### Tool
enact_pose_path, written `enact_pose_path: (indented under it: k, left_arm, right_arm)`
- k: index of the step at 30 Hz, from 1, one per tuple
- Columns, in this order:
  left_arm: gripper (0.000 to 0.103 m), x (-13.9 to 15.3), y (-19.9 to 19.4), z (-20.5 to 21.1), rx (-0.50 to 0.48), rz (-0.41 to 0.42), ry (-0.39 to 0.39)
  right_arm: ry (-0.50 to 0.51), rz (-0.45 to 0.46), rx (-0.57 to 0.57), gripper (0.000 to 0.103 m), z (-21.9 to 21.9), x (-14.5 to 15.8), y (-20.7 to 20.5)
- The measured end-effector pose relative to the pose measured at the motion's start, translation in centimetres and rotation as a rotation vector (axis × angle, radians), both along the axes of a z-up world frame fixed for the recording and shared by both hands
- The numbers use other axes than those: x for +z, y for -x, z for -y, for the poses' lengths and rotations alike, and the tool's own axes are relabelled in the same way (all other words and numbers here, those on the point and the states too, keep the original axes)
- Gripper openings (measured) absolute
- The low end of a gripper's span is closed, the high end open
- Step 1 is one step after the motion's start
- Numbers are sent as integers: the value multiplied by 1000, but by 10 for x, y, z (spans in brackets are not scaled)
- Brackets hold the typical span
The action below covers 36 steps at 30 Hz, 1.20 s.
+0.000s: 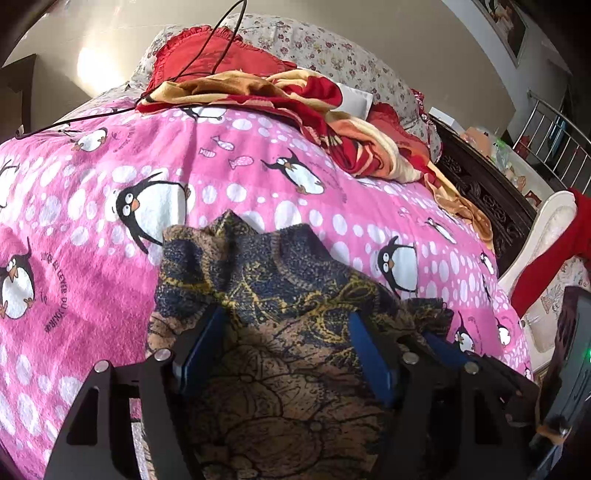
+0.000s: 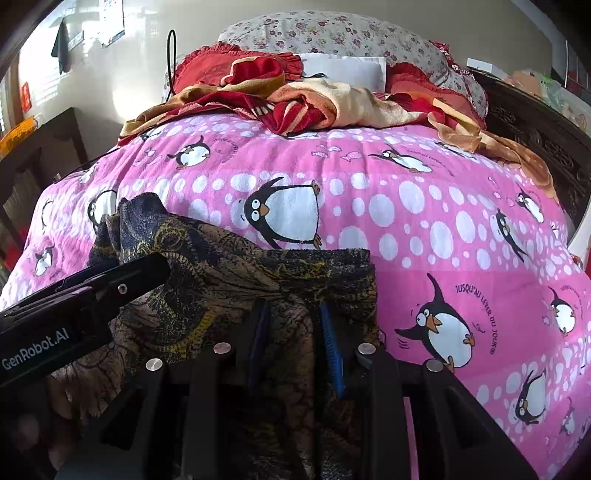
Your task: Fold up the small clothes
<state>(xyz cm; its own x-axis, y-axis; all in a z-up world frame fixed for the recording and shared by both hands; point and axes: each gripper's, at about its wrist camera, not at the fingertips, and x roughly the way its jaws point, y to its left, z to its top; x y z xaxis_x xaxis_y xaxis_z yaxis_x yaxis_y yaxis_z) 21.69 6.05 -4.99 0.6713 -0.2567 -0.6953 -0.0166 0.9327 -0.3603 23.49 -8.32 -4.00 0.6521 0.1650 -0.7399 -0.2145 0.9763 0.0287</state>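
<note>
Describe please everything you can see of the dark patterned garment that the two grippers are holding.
The garment is a soft knit-looking cloth, dark navy and brown with yellow swirling lines and a ribbed edge. It is bunched and creased, not yet folded flat, and drapes over both tools above the pink penguin blanket. The left gripper has cloth between its blue jaws, which stand apart; the right gripper pinches a gathered strip between jaws almost together. Its far edge touches the blanket.

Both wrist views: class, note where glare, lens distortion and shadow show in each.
Left wrist view: glare washes out the wall upper left; the pink penguin blanket bulges like a dome. Right wrist view: the window is overexposed; the patterned garment falls into shadow near the bottom.
</note>
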Motion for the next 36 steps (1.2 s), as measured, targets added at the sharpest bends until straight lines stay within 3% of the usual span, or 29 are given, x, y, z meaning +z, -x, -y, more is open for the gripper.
enact_pose_path:
  k: [7, 10, 11, 13, 17, 20, 24, 27, 31, 36]
  left_arm:
    - [76, 1, -1, 3, -8, -10, -28]
    - [81, 13, -2, 5, -60, -64, -59]
    - [81, 20, 1, 5, -73, -83, -85]
    - [81, 39, 19, -1, -56, -73, -115]
    - [85, 66, 86, -14, -33, -41, -164]
    - [87, 67, 148, -14, 5, -17, -209]
    - [93, 59, 228, 0, -4, 62, -250]
    - [99, 46, 267, 13, -39, 76, -301]
    - [99, 28, 279, 18, -43, 15, -341]
    - [99, 28, 266, 3, 58, -49, -357]
  right_arm:
    - [-121, -49, 17, 37, 16, -3, -7]
    - [-186, -124, 57, 37, 33, 8, 2]
    - [-199, -107, 57, 37, 42, 15, 13]
    - [-191, -21, 75, 37, 65, 36, 46]
    - [-147, 15, 114, 38, 97, 54, 102]
    - [-101, 10, 115, 40, 114, 54, 142]
    - [-66, -13, 120, 40, 130, 37, 197]
    - [-66, -16, 125, 40, 137, 24, 229]
    - [-78, -66, 96, 40, 141, 3, 246]
    - [-77, -100, 80, 40, 143, -8, 256]
